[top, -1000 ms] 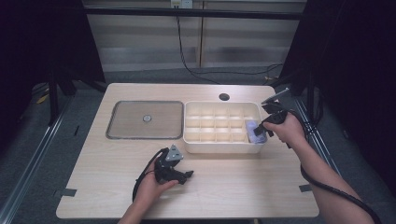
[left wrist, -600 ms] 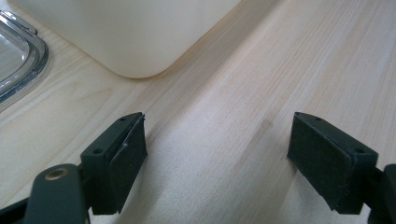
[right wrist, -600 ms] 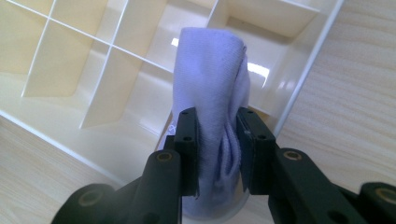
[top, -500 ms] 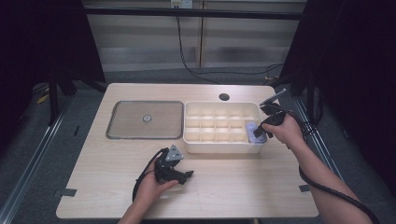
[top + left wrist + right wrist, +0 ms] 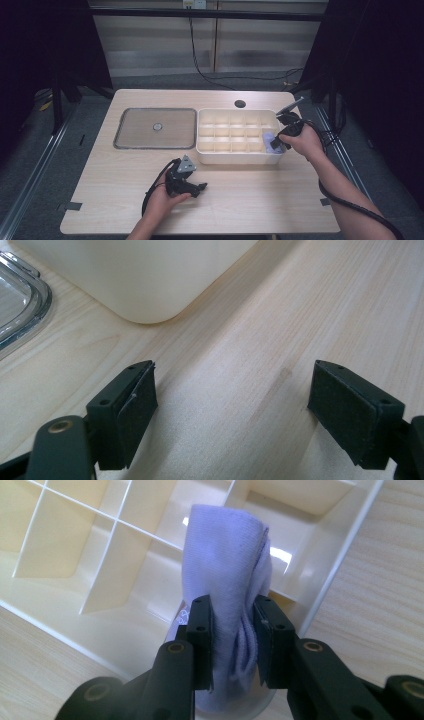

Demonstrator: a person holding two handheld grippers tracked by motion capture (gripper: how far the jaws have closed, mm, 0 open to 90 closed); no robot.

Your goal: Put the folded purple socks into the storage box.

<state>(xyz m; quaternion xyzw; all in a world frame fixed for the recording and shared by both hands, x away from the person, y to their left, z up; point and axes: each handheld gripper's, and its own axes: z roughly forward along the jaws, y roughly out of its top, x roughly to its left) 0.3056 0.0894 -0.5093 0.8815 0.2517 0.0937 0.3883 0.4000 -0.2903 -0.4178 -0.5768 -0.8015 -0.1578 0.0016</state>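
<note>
Right gripper (image 5: 232, 625) has its jaws clenched on a rolled pale-lilac knit cloth, prob. a sock (image 5: 227, 580); pads press it from both sides, roll standing up out of the grip. In the high view the right gripper (image 5: 278, 142) holds the cloth (image 5: 270, 141) at the right end of the cream plastic divided organiser tray (image 5: 235, 157), over/at the near-right compartment. Can't tell if the cloth's lower end touches the compartment floor.

Left gripper (image 5: 232, 405) lies idle on the light wood bench (image 5: 280, 200), jaws released wide w/ nothing between them, just in front of the tray's near-left corner. Clear rectangular lid w/ a metal-look rim and small centre knob (image 5: 155, 128) lies flat on the bench left of the tray, just beside it.

Step in hand, as I read it: placing the cloth into that end cell. Next move prob. needs the roll pushed down until it's seated inside the dividers, then jaws let go and lift straight up so the knit doesn't snag and come back out.
</note>
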